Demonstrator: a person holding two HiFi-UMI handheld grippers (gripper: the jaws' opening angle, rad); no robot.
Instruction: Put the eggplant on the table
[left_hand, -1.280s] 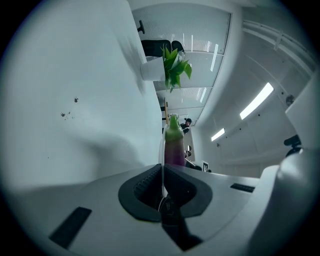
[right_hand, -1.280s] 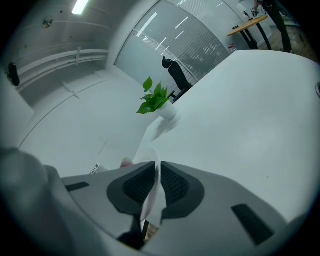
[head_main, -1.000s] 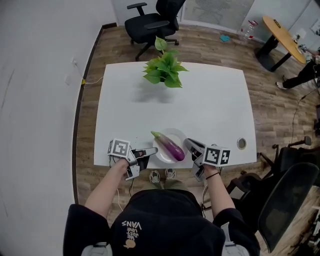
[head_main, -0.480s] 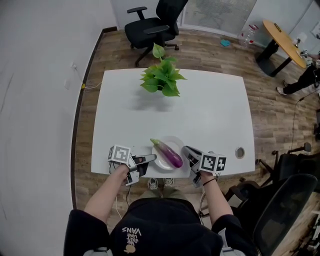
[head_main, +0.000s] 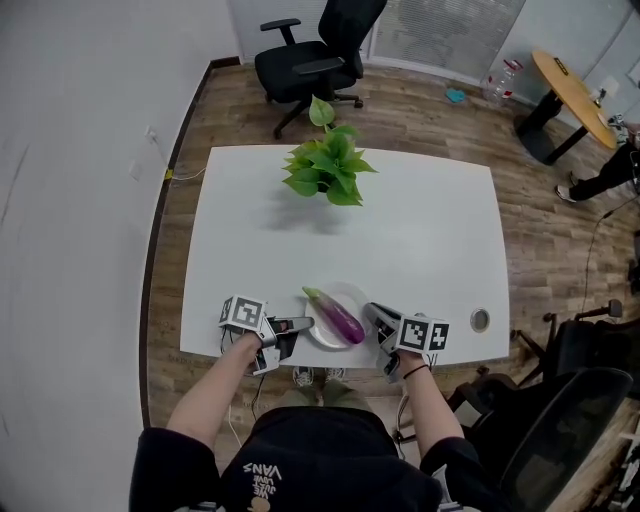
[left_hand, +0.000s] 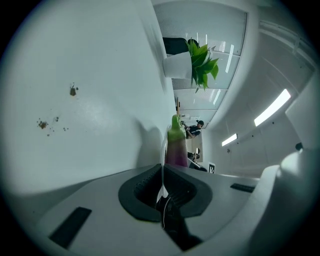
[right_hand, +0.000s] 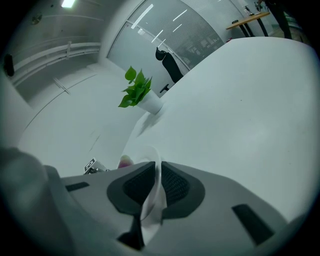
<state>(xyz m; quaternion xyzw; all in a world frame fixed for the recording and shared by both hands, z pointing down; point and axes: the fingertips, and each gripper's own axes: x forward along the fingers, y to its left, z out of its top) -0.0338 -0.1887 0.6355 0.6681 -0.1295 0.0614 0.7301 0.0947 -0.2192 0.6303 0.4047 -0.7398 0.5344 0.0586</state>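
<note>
A purple eggplant (head_main: 336, 314) with a green stem lies on a white plate (head_main: 348, 297) at the near edge of the white table (head_main: 420, 230). My left gripper (head_main: 305, 324) is shut on the plate's left rim, and my right gripper (head_main: 372, 312) is shut on its right rim. In the left gripper view the thin plate rim (left_hand: 162, 155) runs between the shut pads of the left gripper (left_hand: 161, 172), with the eggplant (left_hand: 175, 147) just beyond. In the right gripper view the plate (right_hand: 150, 155) is pinched in the right gripper (right_hand: 154, 172), and a bit of eggplant (right_hand: 124, 161) shows at its left.
A potted green plant (head_main: 328, 166) stands at the table's far side. A cable hole (head_main: 480, 320) is near the front right corner. A black office chair (head_main: 315, 55) stands behind the table, a second one (head_main: 560, 420) at my right, and a round wooden table (head_main: 572, 80) far right.
Both grippers have kept their hold on the plate rim. The plate with the eggplant now sits slightly nearer the table's front edge, and the head view has shifted a little.
</note>
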